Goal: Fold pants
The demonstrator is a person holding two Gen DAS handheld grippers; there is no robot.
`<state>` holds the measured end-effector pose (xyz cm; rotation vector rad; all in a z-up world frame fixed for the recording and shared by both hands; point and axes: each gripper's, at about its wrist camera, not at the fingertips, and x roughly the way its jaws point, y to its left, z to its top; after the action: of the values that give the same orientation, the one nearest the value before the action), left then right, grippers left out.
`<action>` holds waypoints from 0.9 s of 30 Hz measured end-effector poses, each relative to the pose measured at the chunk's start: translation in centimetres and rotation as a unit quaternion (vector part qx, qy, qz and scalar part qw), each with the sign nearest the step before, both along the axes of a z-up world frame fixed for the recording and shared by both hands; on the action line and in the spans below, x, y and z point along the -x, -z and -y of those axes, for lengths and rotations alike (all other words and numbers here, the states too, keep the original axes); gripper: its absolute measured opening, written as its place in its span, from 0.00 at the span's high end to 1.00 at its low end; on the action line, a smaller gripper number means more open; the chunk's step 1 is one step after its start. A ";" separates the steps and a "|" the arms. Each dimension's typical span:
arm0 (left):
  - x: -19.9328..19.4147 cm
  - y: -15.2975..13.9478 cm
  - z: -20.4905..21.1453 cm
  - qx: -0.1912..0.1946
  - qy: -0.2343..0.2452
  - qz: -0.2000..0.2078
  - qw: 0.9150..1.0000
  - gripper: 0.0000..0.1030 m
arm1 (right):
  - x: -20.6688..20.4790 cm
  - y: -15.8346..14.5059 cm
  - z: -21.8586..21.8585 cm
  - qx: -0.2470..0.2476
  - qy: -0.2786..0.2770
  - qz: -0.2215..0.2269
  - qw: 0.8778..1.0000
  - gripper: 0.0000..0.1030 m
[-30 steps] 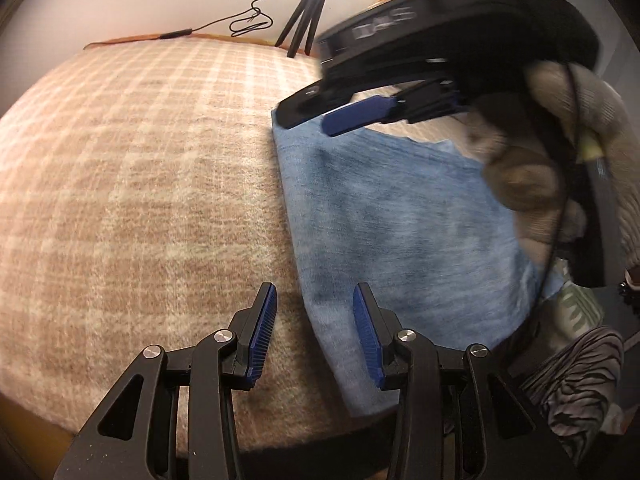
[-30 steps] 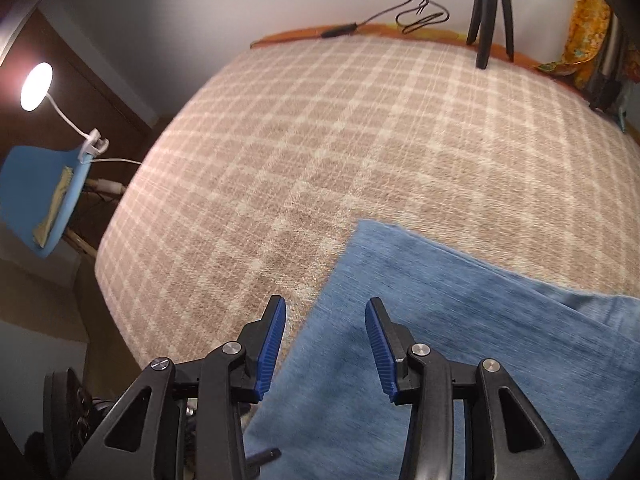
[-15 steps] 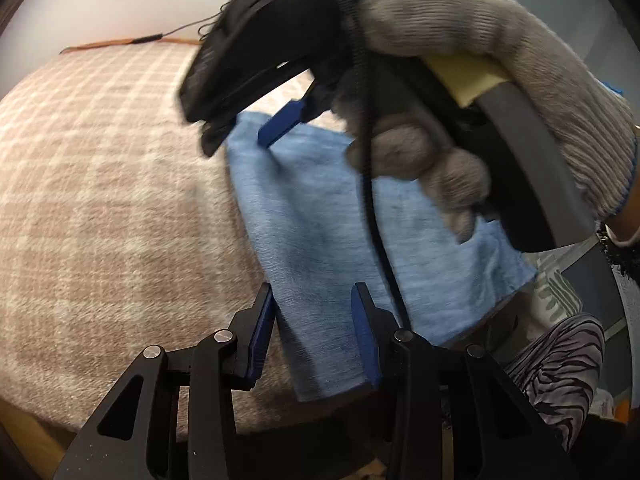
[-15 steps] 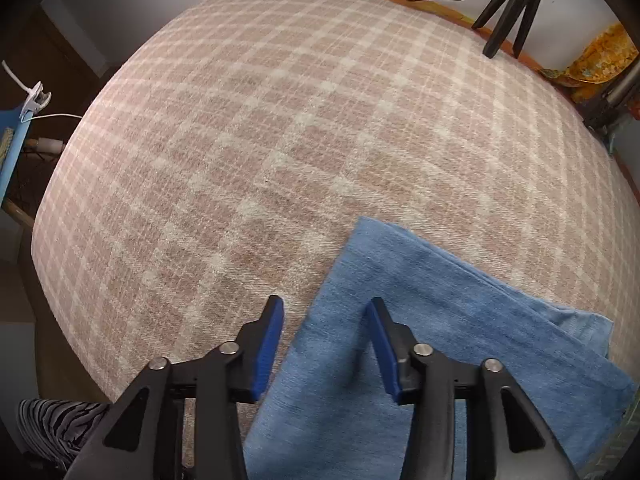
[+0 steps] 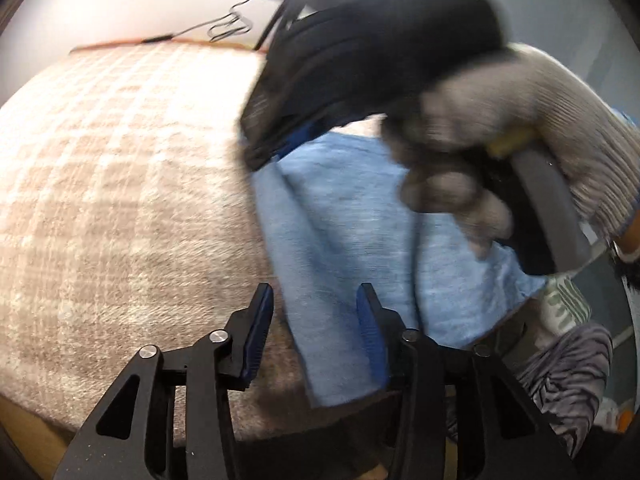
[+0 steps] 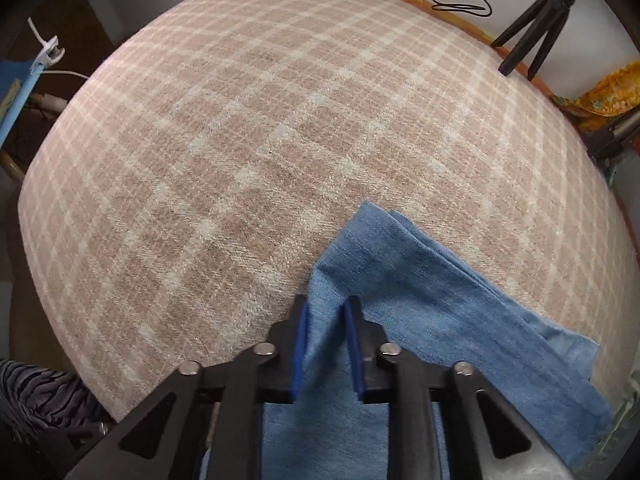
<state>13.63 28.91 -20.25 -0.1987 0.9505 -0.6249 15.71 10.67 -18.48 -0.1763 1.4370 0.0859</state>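
The blue denim pants (image 5: 352,240) lie folded on a beige plaid blanket (image 5: 120,184), near its front right edge. My left gripper (image 5: 316,328) is open, its jaws either side of the pants' near left edge. My right gripper (image 6: 326,344) is shut on a fold of the pants (image 6: 432,304) at their far left corner, with cloth bunched between the pads. In the left wrist view the right gripper (image 5: 276,144) is blurred, held by a gloved hand (image 5: 520,132) above the pants.
The plaid blanket (image 6: 240,160) covers the whole surface. A black tripod (image 6: 536,28) and a black cable (image 6: 460,0) stand at the far edge. Orange cloth (image 6: 608,96) lies at far right. A blue clip lamp (image 6: 24,80) is off the left side. Striped clothing (image 5: 560,372) is at the near edge.
My right gripper has closed on the pants' far left corner and the cloth there has bunched up. The left gripper stays open at the near edge.
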 end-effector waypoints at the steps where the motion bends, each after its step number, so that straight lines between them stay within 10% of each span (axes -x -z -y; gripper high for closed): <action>1: -0.3 0.3 0.0 0.004 -0.007 -0.013 1.000 0.57 | 0.5 -0.2 0.3 -0.010 0.004 0.004 1.000 0.92; 12: -0.2 0.1 1.8 0.038 0.012 0.004 0.999 0.84 | 2.4 -3.5 4.9 -0.107 0.059 0.053 0.991 0.97; 17: 0.3 -0.8 2.7 0.034 0.018 0.026 0.999 0.85 | 2.1 -3.7 4.2 -0.110 0.062 0.036 0.991 0.60; 27: 1.1 -2.2 6.2 0.020 0.033 0.055 0.998 0.85 | 0.6 -2.6 4.1 -0.104 0.071 -0.009 0.992 0.57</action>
<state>12.53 22.74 -18.02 -0.1673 0.8410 -0.7085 15.15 6.62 -15.92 0.0991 1.4444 0.1196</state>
